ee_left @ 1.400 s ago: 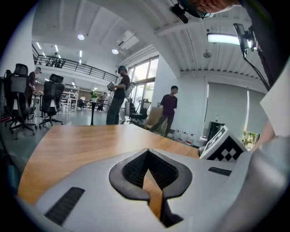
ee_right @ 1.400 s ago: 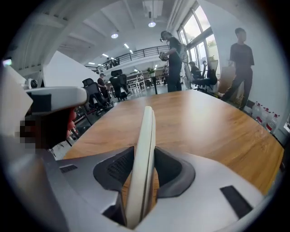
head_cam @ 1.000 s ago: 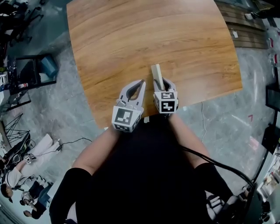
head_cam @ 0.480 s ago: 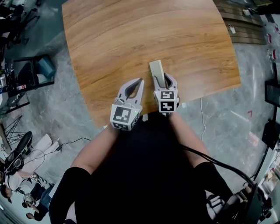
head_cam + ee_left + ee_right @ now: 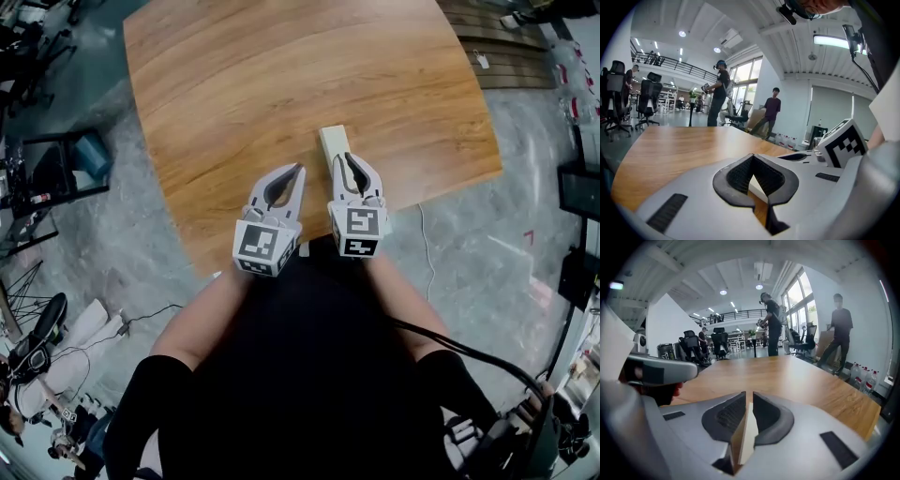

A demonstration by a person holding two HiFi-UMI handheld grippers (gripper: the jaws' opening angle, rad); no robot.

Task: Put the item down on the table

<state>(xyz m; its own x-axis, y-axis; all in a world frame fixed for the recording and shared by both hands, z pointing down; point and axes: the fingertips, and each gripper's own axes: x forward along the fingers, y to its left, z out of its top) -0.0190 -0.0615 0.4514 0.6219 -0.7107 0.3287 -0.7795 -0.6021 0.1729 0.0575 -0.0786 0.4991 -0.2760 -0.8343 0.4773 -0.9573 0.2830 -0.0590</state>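
While the pale block (image 5: 330, 141) lies flat on the table (image 5: 262, 75) near its front edge, the R gripper (image 5: 349, 157), jaws just closed down to a slit w/ apparently nothing between, hangs over it, L gripper (image 5: 298, 172) closed, empty: put-down looks done, next is pulling clear.

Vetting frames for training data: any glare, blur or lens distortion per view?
Head view: even light, wooden table sharp, no glare. Left gripper view: strong fisheye with black corners; ceiling light blown out. Right gripper view: same fisheye and dark vignette; windows overexposed, distant people small but legible.
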